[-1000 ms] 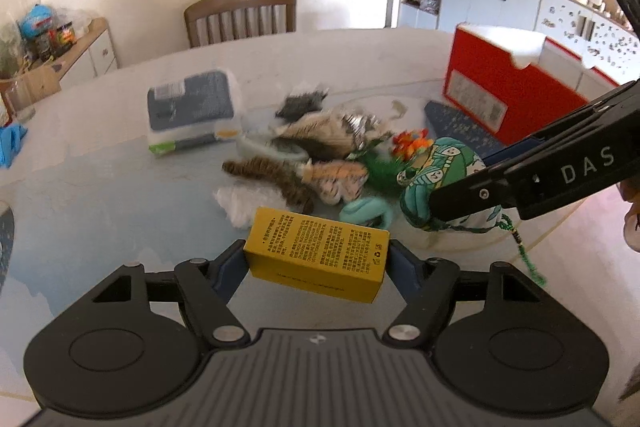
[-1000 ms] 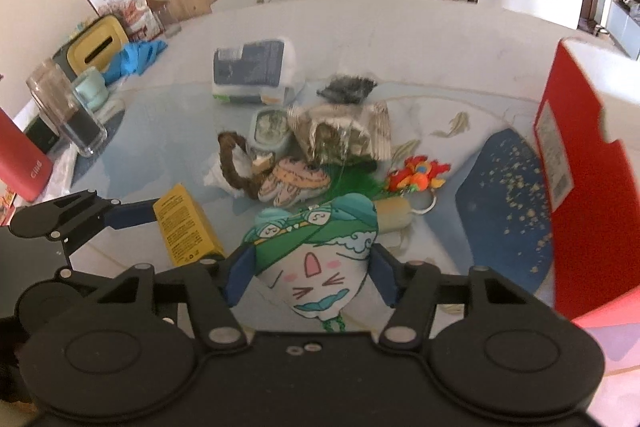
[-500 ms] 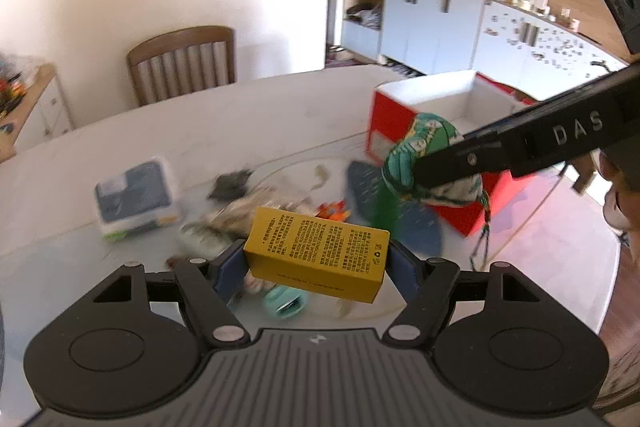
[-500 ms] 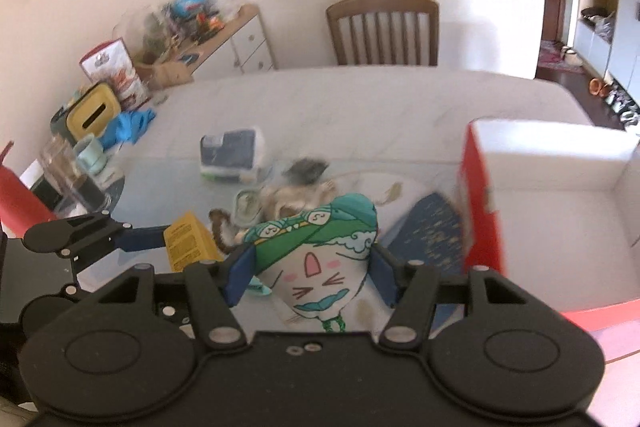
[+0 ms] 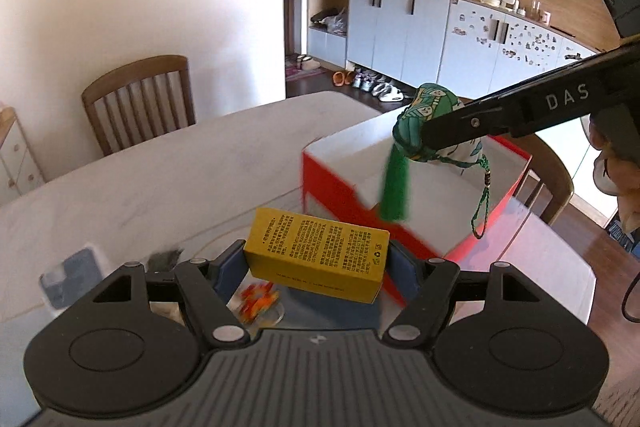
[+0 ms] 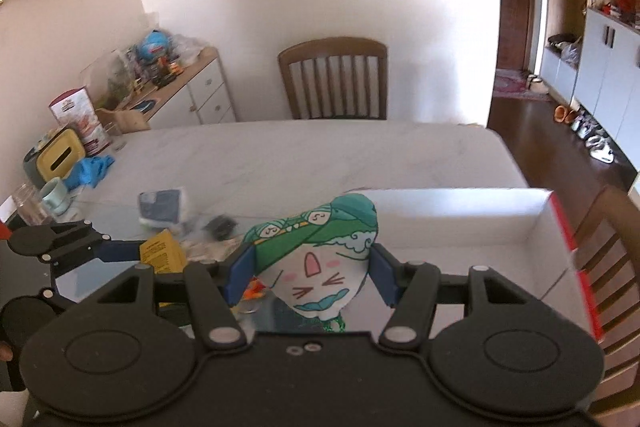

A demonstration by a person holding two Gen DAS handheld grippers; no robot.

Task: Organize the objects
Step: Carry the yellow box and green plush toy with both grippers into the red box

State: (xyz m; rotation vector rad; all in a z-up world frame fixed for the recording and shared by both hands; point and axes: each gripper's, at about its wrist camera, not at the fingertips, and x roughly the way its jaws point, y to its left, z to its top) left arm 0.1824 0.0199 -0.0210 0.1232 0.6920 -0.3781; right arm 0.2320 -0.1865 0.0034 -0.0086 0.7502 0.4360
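- On the left, our left gripper [image 5: 316, 259] clamps a yellow box [image 5: 318, 254] by its ends, lifted above the table [image 5: 168, 163].
- In the middle, a red box [image 5: 340, 195] with a white inside sits open on the table.
- On the right, our right gripper [image 6: 310, 271] pinches a green and white pouch [image 6: 320, 251] over the red box, its tassel [image 5: 394, 183] hanging down.

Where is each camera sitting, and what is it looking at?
Left wrist: sits on the left gripper, which clamps a yellow box; faces the red-and-white box; a hand shows at the right.
Right wrist: sits on the right gripper, which clamps a sachet; faces the chair.
Shared: both grippers, both held things, red-and-white box, table.
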